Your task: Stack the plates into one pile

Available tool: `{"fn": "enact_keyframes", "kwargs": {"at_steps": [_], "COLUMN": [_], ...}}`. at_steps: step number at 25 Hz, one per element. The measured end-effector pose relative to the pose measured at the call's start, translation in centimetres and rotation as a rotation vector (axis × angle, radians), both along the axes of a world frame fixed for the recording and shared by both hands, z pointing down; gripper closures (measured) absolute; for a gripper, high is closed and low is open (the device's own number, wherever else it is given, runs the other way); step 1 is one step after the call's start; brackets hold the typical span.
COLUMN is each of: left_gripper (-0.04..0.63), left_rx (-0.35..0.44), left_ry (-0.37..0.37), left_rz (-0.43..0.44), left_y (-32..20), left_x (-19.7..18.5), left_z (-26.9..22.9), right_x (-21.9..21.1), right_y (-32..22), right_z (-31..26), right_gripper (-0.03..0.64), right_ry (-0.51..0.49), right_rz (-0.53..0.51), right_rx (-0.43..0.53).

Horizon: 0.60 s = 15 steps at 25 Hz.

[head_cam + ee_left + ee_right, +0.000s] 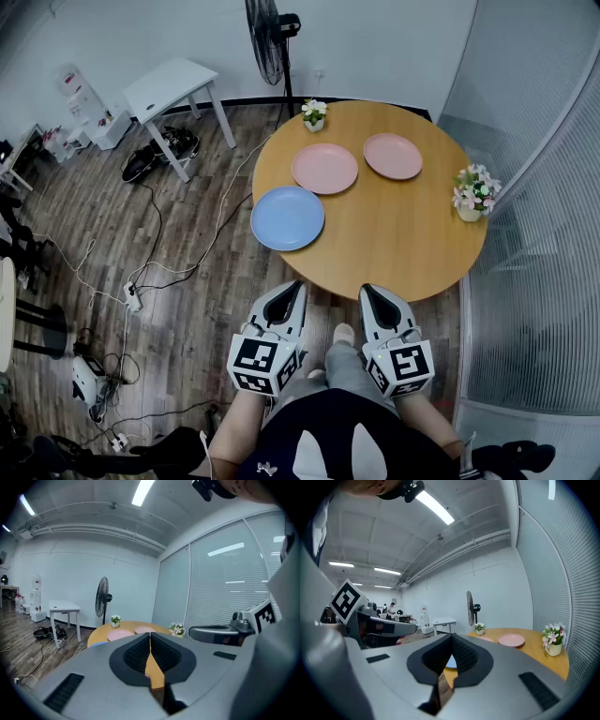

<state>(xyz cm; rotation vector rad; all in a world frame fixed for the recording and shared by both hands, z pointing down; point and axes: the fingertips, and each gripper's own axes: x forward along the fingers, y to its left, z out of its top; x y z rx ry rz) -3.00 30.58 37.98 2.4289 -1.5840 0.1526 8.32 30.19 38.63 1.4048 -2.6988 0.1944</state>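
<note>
Three plates lie apart on the round wooden table (403, 244): a blue plate (287, 217) at the near left, a pink plate (324, 169) behind it, and a second pink plate (393, 156) further right. My left gripper (296, 284) and right gripper (367, 290) are both shut and empty, held close to the person's body just short of the table's near edge. The left gripper view shows both pink plates (121, 633) over its closed jaws. A pink plate (511, 640) and a sliver of the blue plate (451, 662) show in the right gripper view.
Two small flower pots stand on the table, one at the back (314, 114) and one at the right edge (473, 192). A standing fan (270, 42) and a white side table (173, 89) are behind. Cables and a power strip (133, 296) lie on the wooden floor at left. Glass partitions run along the right.
</note>
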Motion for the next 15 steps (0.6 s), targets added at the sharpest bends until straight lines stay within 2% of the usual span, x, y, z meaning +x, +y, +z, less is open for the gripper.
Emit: {"fn": "enact_keyframes", "kwargs": {"at_steps": [7, 13, 15], "left_gripper": [0.571, 0.569, 0.568], "left_rx": [0.015, 0.027, 0.032], "left_ry": [0.002, 0.015, 0.011], "left_rz": [-0.018, -0.022, -0.033], "left_y": [-0.3, -2.1, -2.9], "left_x": [-0.5, -0.7, -0.9], "left_z": [-1.0, -1.6, -1.8], "right_x": [0.1, -0.7, -0.7], "right_y": [-0.5, -2.6, -3.6], "right_z": [-0.9, -1.0, -0.9], "right_gripper": [0.611, 0.468, 0.454], "right_ry": [-0.004, -0.007, -0.006], "right_rz": [0.000, -0.062, -0.071], "right_rx": [0.017, -0.003, -0.010]}}
